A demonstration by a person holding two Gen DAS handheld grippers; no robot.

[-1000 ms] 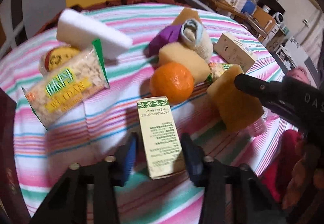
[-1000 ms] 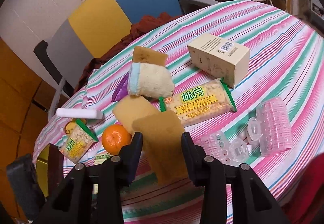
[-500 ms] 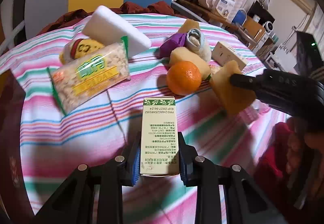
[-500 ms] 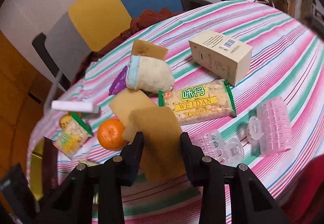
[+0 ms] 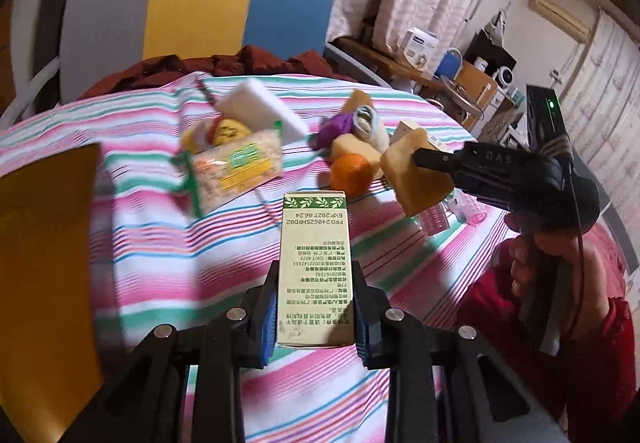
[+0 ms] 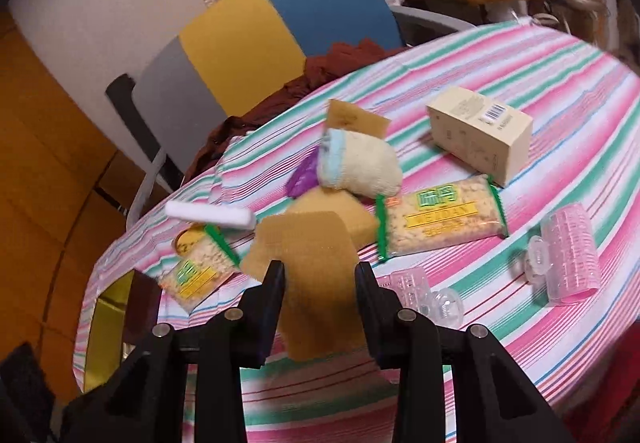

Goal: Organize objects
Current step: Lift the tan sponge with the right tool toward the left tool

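Left gripper (image 5: 316, 317) clamps carton (image 5: 314, 263) stamped "EXP:2027.06.24"; right gripper (image 6: 320, 283) pinches tan sponge (image 6: 312, 263).

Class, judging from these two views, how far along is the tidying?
Done: nothing visibly sorted yet. In hand: left claw grips the green-printed carton; right claw grips a tan sponge. Left: orange, snack packs, pink rollers lie scattered.

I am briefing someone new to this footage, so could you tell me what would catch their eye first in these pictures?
Probably the striped tablecloth strewn with snack packets and sponges. Next, the tall green-topped carton clamped in the left gripper near the table's front edge, and the tan sponge gripped by the right gripper, lifted above the clutter, with pink hair rollers lying to its right.
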